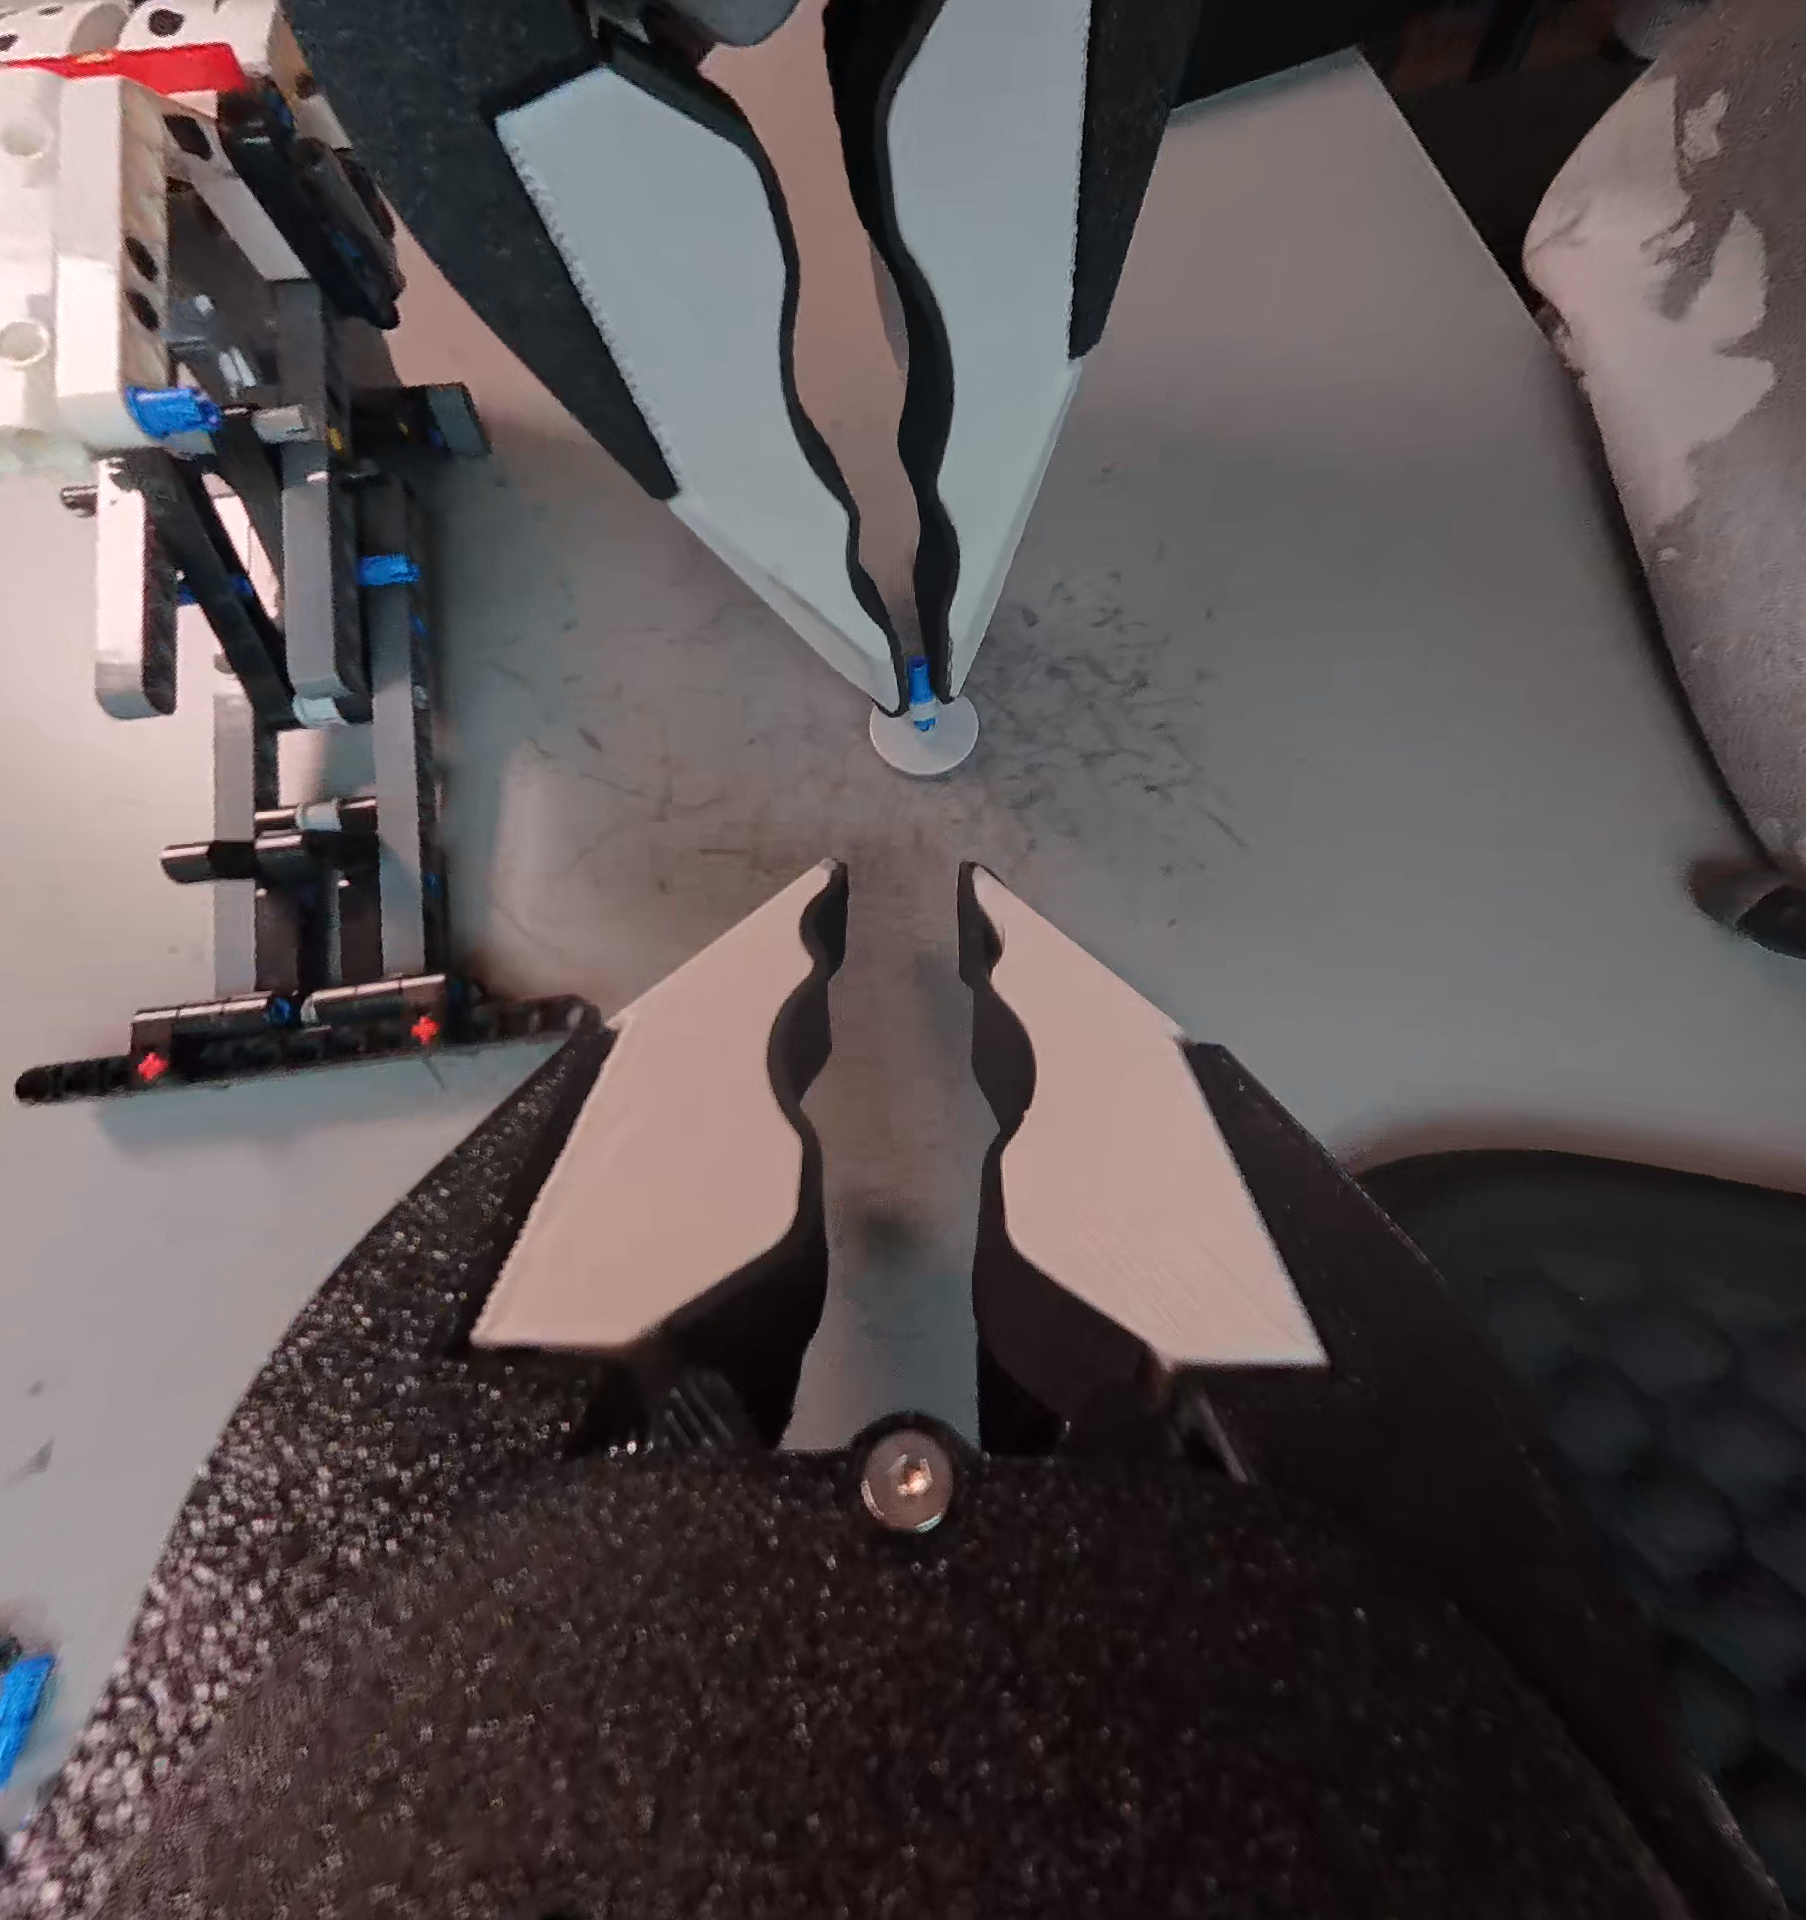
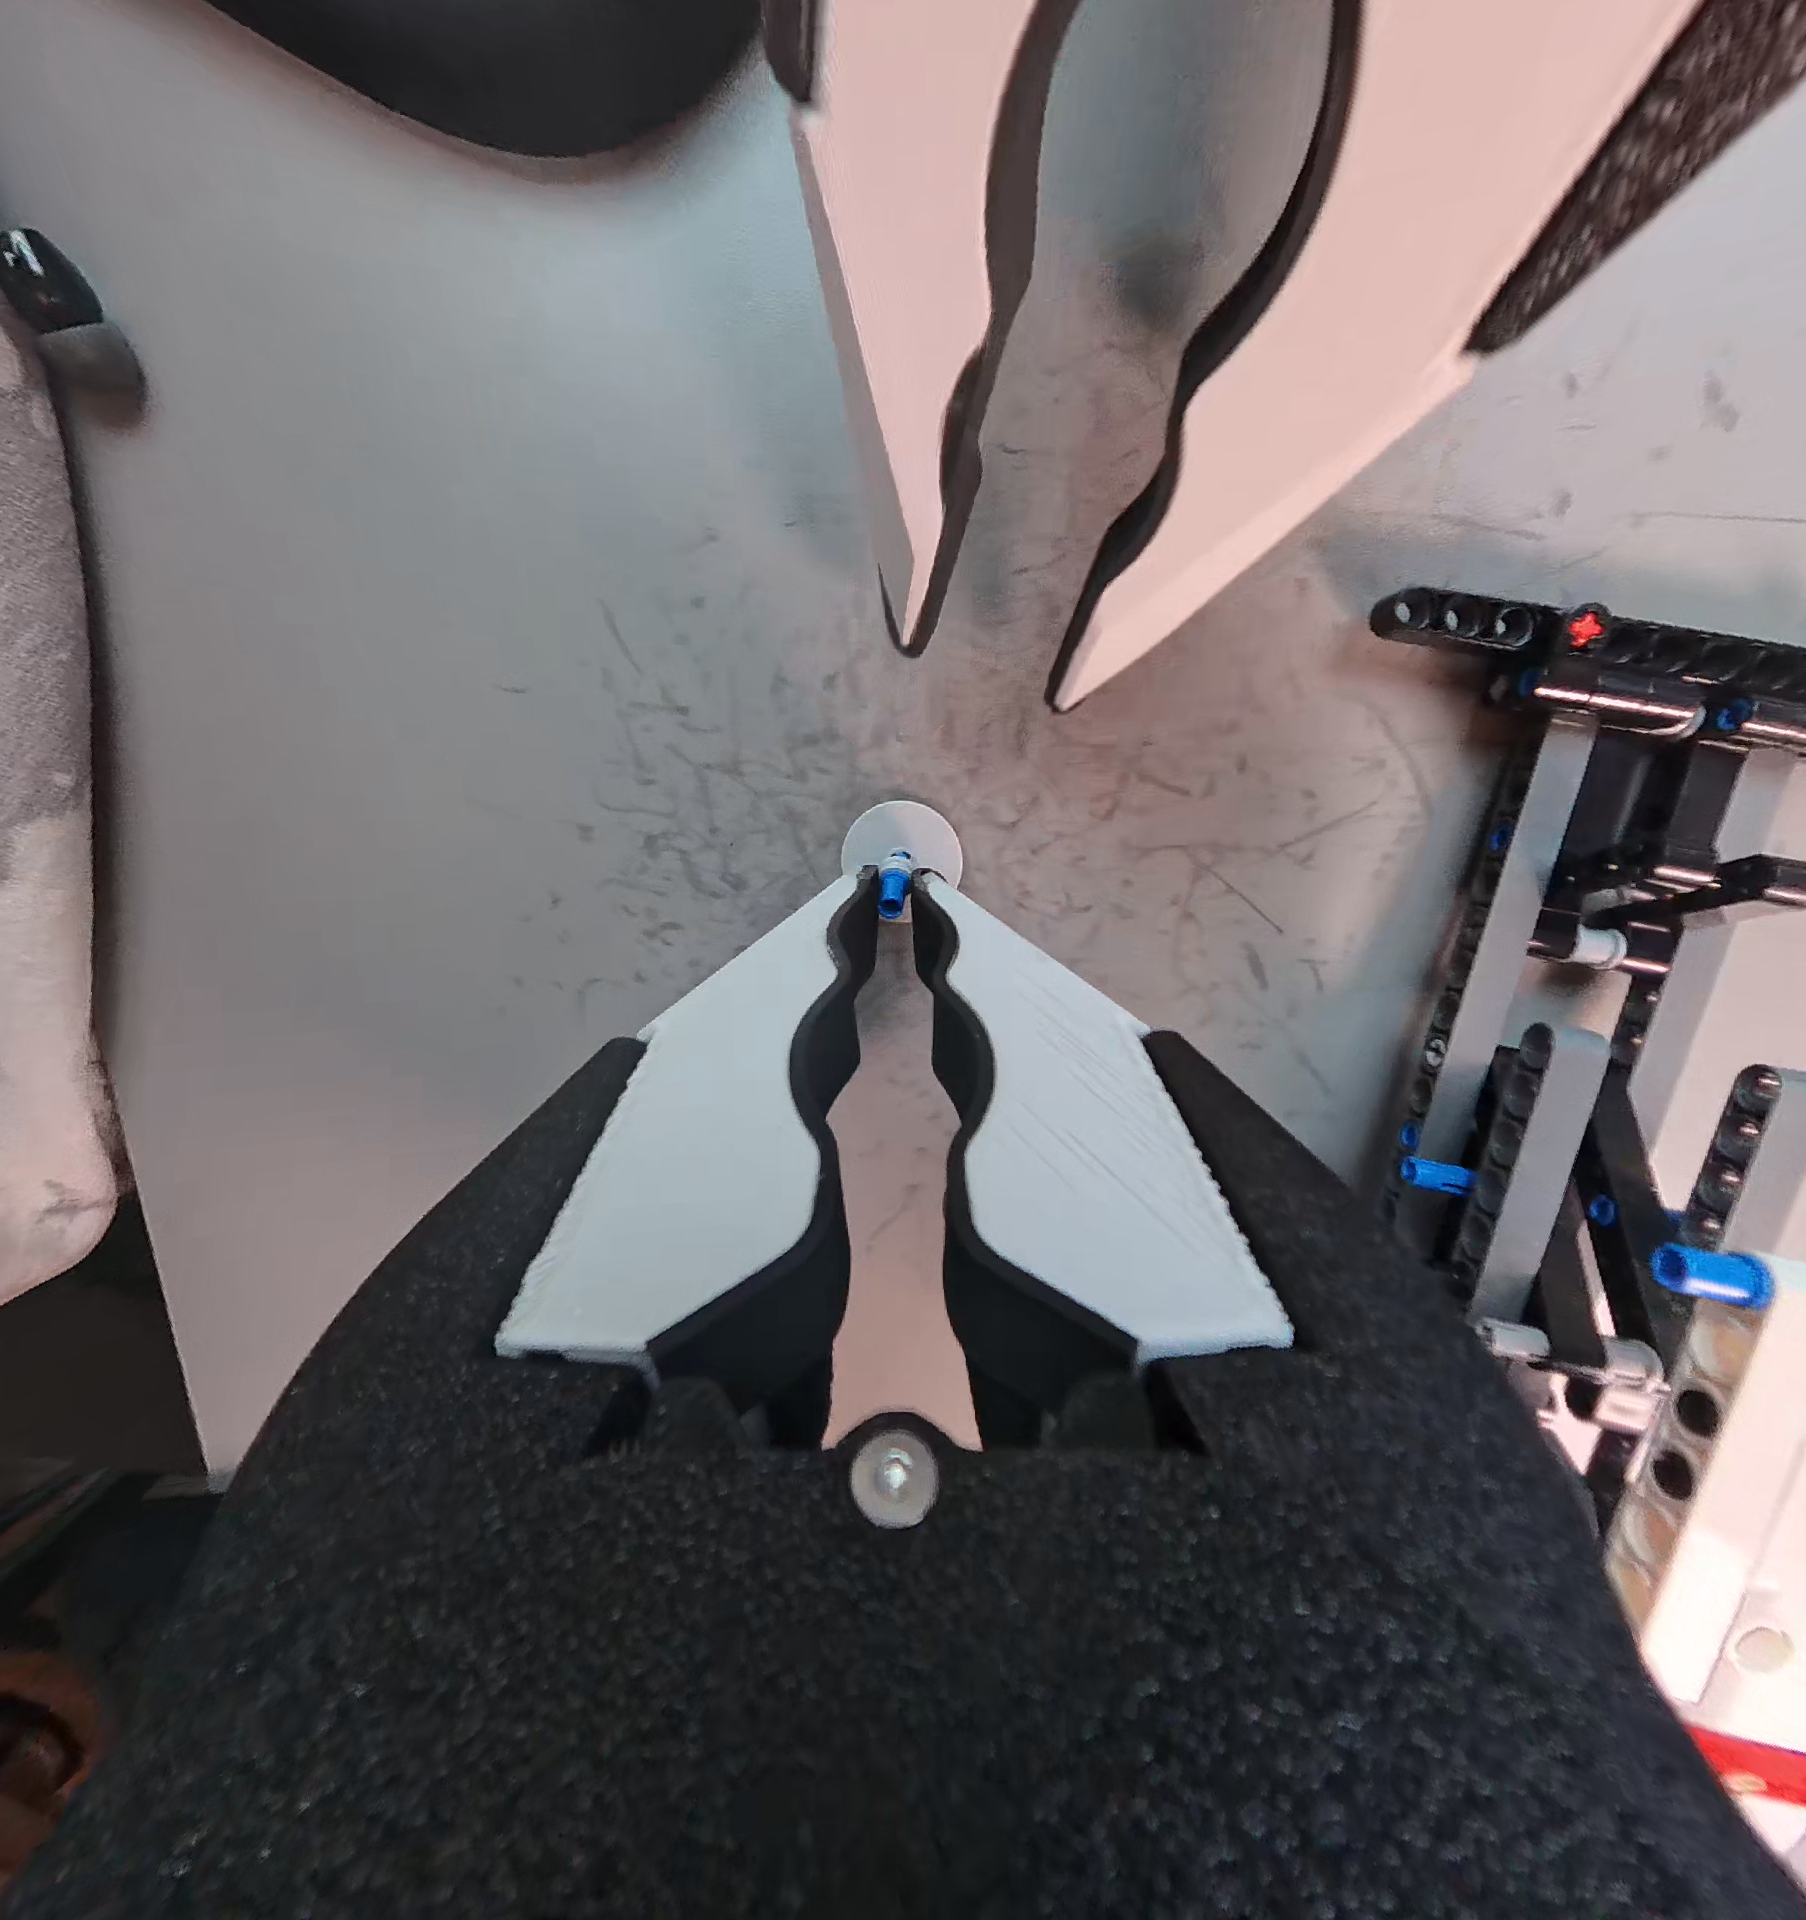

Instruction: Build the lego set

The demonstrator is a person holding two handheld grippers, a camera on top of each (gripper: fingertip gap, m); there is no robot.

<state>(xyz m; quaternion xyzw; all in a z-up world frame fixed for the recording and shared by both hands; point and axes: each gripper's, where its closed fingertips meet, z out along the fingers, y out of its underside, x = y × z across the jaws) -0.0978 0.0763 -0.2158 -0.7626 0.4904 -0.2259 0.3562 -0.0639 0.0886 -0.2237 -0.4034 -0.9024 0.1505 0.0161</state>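
Pinching a small blue Technic pin [image 2: 892, 896] between its fingertips, the right tool [image 2: 891, 891] is seen at the centre of the right wrist view, the pin held at a light grey round disc [image 2: 904, 831] lying on the scuffed white table [image 2: 463, 623]. In the left wrist view the left tool [image 1: 901, 871] is held with a moderate gap between its fingers, nothing gripped, just below the disc and apart from it. The partly built black and grey Technic frame [image 1: 338, 727] is seen at the left of that view, resting on the table.
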